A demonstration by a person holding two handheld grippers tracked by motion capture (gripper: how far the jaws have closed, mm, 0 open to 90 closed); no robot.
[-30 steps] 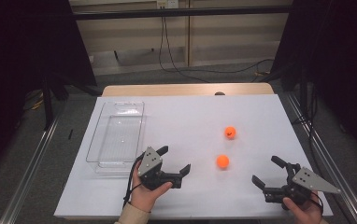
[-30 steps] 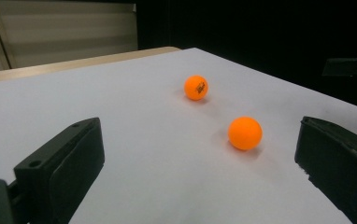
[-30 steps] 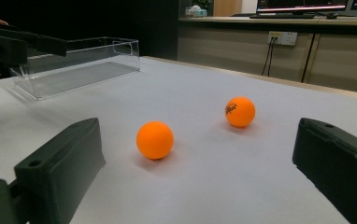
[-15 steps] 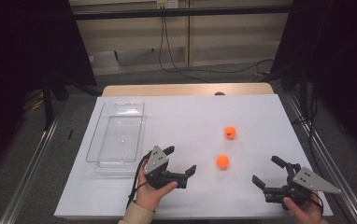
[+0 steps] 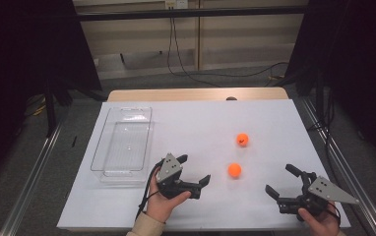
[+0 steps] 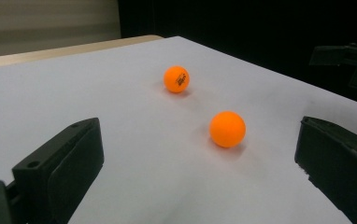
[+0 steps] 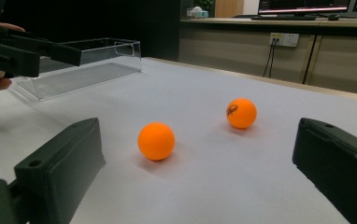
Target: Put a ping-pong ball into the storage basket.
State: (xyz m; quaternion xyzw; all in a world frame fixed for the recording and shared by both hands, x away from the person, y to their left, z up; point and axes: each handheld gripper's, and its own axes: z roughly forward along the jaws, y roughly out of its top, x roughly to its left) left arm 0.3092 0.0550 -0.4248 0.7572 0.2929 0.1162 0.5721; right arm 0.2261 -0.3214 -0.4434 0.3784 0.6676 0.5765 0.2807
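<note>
The left hand-held gripper (image 5: 195, 171) sits low over the tabletop (image 5: 196, 123) near its front edge, a little left of the middle, with its jaws spread wide and nothing between them. It points toward the right side of the tabletop, at the nearer orange ball (image 5: 234, 170), which lies just beyond its fingertips and apart from them. In the left gripper view this ball (image 6: 227, 129) rests on the white surface ahead of the two open jaws, closer to the right one.

A second orange ball (image 5: 242, 139), with a dark printed mark on it, lies farther back toward the far edge and slightly right of the first; the two are near each other but not touching. In the left gripper view the marked ball (image 6: 176, 79) sits behind the plain one.

The right hand-held gripper (image 5: 282, 182) is near the front right corner of the tabletop, jaws likewise wide apart and holding nothing. In the right gripper view both balls lie between its jaws' lines, the plain one (image 7: 156, 141) nearer.

A clear plastic tray (image 5: 108, 142) stands along the left side of the tabletop, just behind and left of the left hand-held gripper.
</note>
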